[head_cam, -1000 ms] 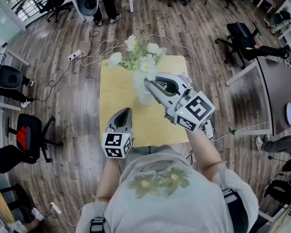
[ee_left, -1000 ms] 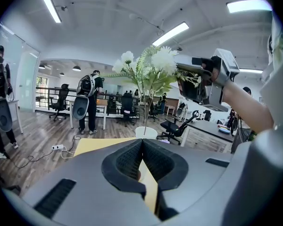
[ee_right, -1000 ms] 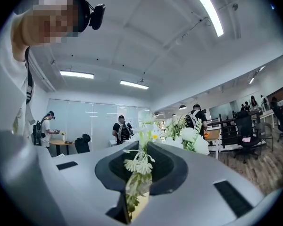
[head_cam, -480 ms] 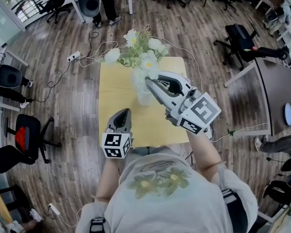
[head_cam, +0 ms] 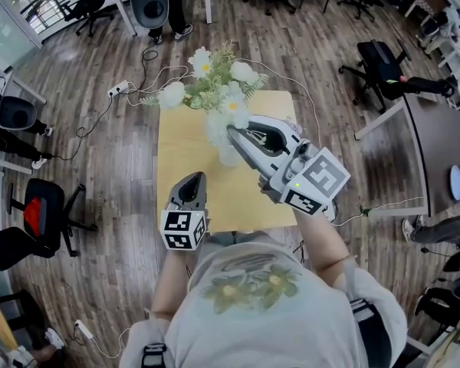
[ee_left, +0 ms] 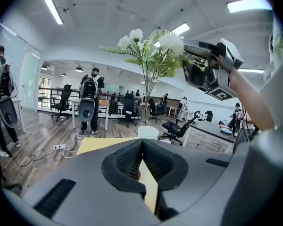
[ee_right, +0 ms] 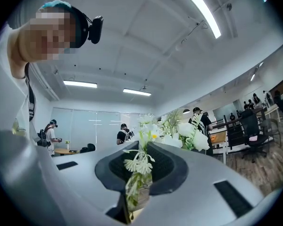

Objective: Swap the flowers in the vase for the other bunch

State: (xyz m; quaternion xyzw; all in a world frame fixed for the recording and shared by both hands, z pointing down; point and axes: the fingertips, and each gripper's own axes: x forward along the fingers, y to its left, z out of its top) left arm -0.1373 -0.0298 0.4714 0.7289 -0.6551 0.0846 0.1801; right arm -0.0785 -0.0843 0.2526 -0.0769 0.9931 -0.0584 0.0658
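A bunch of white flowers [head_cam: 213, 85] with green leaves is held up over the pale vase [head_cam: 227, 153] on the yellow table [head_cam: 182, 140]. My right gripper [head_cam: 233, 133] is shut on its stems [ee_right: 138, 185], just above the vase. In the left gripper view the bunch [ee_left: 153, 48] hangs from the right gripper [ee_left: 198, 62], one thin stem reaching down to about the mouth of the vase [ee_left: 147, 132]. A pale lilac bundle [ee_left: 166, 141] lies beside the vase. My left gripper [head_cam: 196, 178] is shut and empty near the table's front edge, pointing at the vase.
Cables and a power strip [head_cam: 119, 89] lie on the wooden floor behind the table. Office chairs [head_cam: 50, 217] stand at the left and a dark desk [head_cam: 437, 140] at the right. People stand at desks at the back.
My right gripper has risen a little with the white bunch, and the flower heads have shifted up and slightly left. The left gripper has stayed where it was.
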